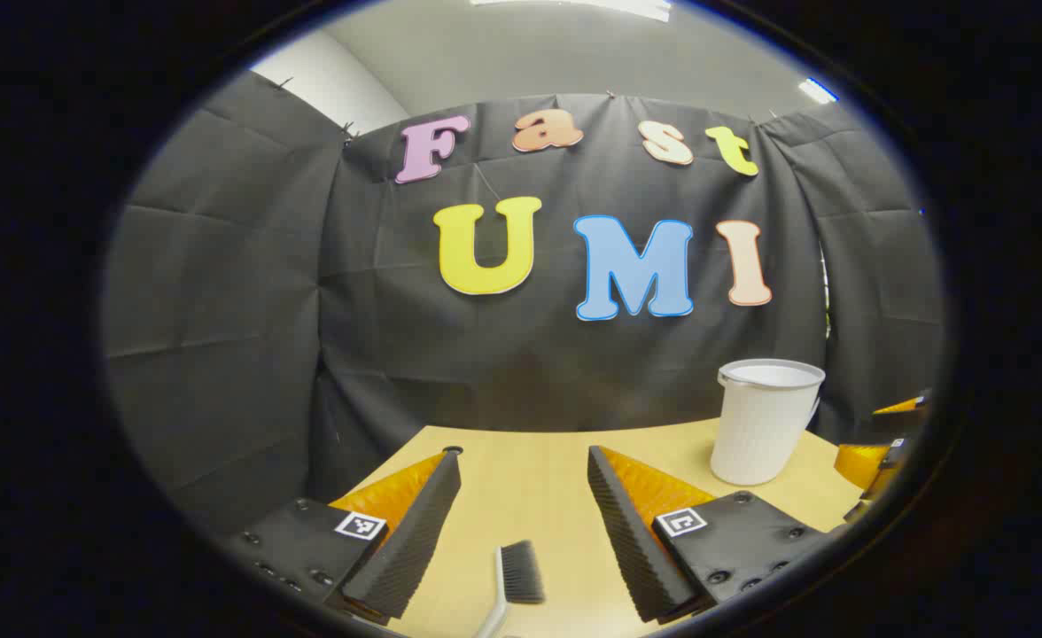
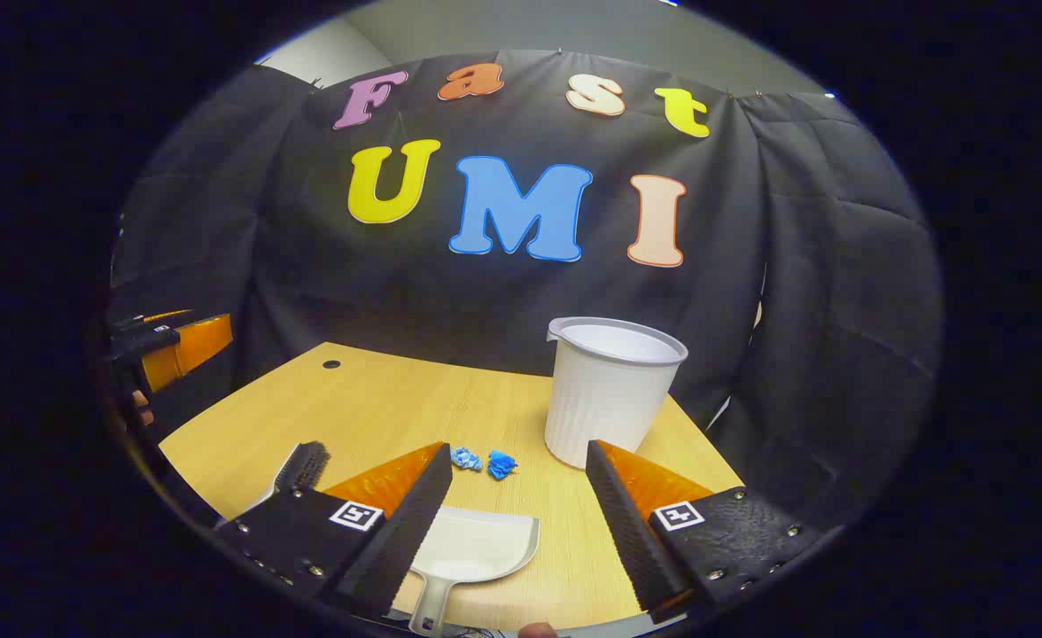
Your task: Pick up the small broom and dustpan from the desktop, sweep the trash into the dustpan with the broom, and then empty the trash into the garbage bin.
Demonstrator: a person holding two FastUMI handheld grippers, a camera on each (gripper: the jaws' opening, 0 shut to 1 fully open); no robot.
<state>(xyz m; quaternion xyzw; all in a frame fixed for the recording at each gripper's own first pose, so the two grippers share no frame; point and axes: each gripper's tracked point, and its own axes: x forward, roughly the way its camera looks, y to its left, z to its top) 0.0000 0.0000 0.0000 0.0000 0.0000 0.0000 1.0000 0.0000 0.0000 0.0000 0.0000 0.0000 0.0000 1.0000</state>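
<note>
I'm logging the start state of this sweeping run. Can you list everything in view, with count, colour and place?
Broom: 1, pale handle with dark bristles, lying on the table between the left gripper's fingers.
Dustpan: 1, white, flat on the table's near edge, between the right gripper's fingers.
Paper scraps: 2, blue, crumpled, side by side on the table between dustpan and bin.
Bin: 1, white, upright at the table's far right.
Table: 1, light wood, with a small dark hole near its far left corner.
Left gripper: 1, open, above the broom.
Right gripper: 1, open, above the dustpan.
</note>
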